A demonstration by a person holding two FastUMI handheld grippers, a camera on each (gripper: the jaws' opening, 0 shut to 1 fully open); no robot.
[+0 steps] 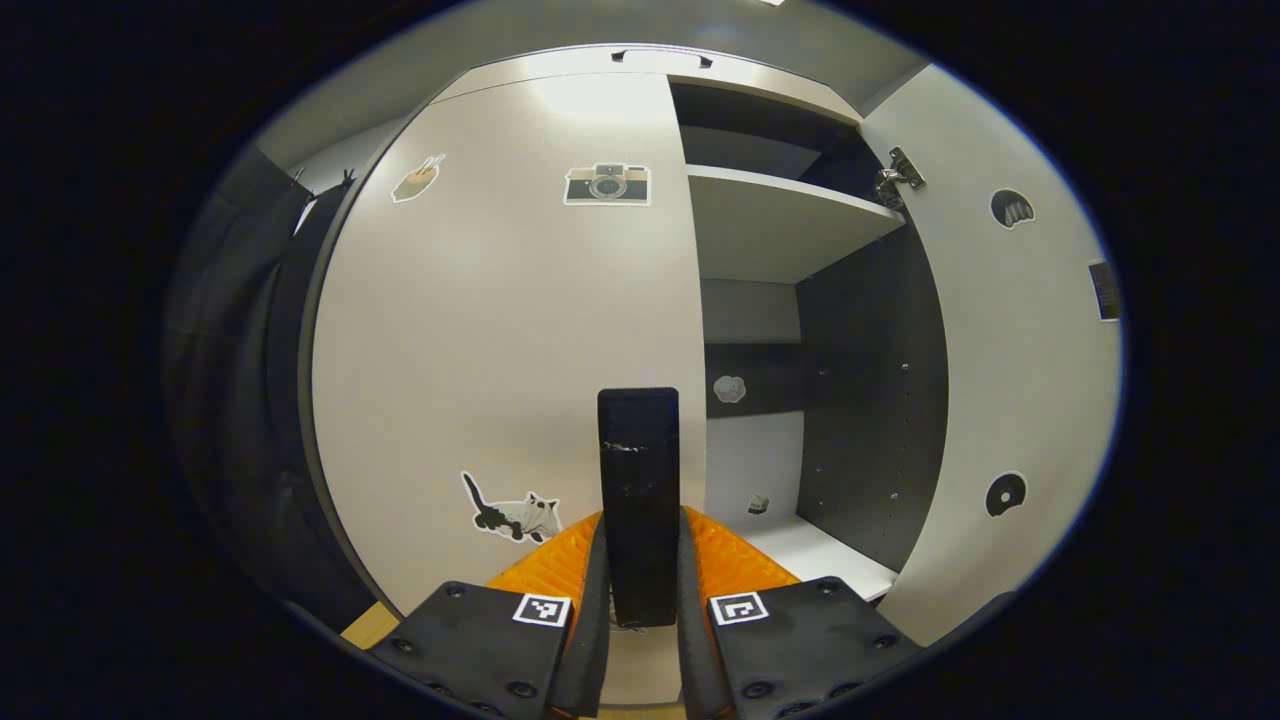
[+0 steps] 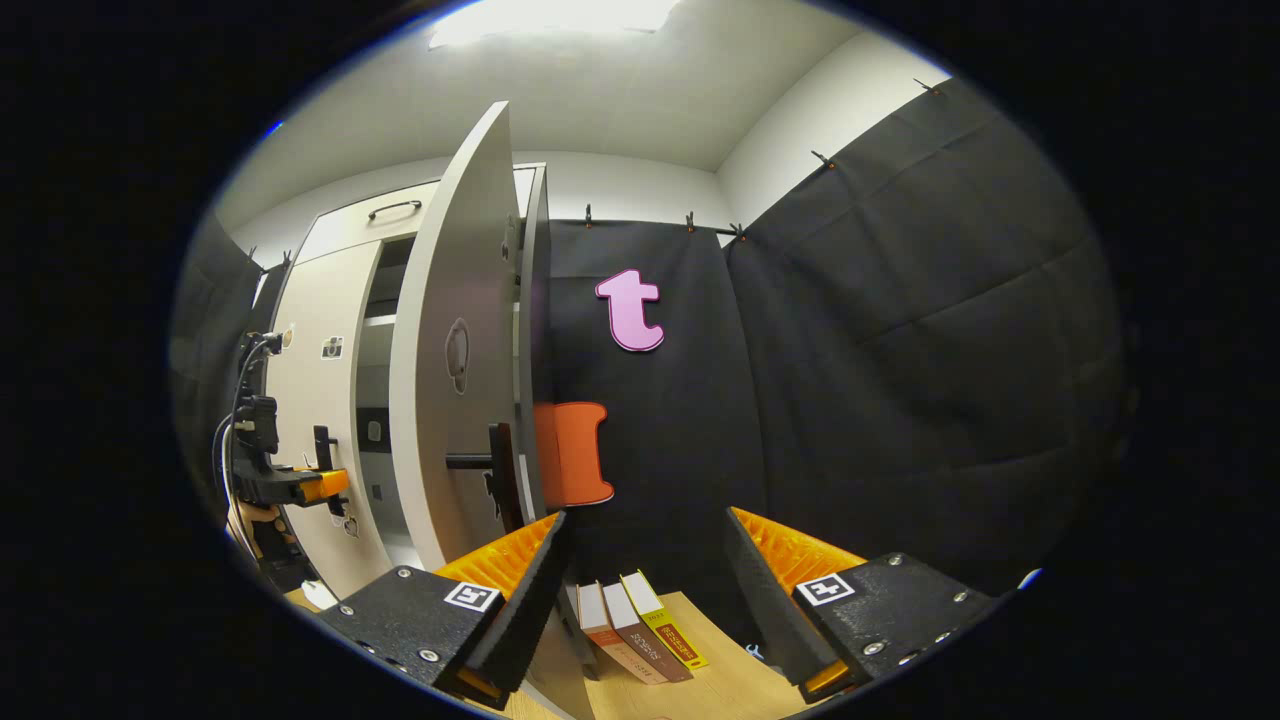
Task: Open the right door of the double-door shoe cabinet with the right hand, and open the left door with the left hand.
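The white shoe cabinet's left door (image 1: 500, 330), with camera and cat stickers, lies flat across the cabinet front. Its black upright handle (image 1: 638, 470) stands between my left gripper's (image 1: 640, 590) fingers, which press on it from both sides. The right door (image 1: 1000, 350) is swung wide open, showing shelves (image 1: 780, 225) and a dark inner wall. In the right gripper view that open door (image 2: 450, 400) is seen nearly edge-on with its black handle (image 2: 490, 462) sticking out. My right gripper (image 2: 645, 590) is open, just right of the door, holding nothing. Farther left, the left gripper (image 2: 290, 485) is at the left door's handle (image 2: 322, 445).
Three books (image 2: 640, 630) stand on the wooden floor (image 2: 730, 680) below the right gripper. Black cloth walls (image 2: 900, 380) close in the right side and hang beside the cabinet (image 1: 250, 380) on its left. A drawer handle (image 1: 660, 55) runs along the cabinet top.
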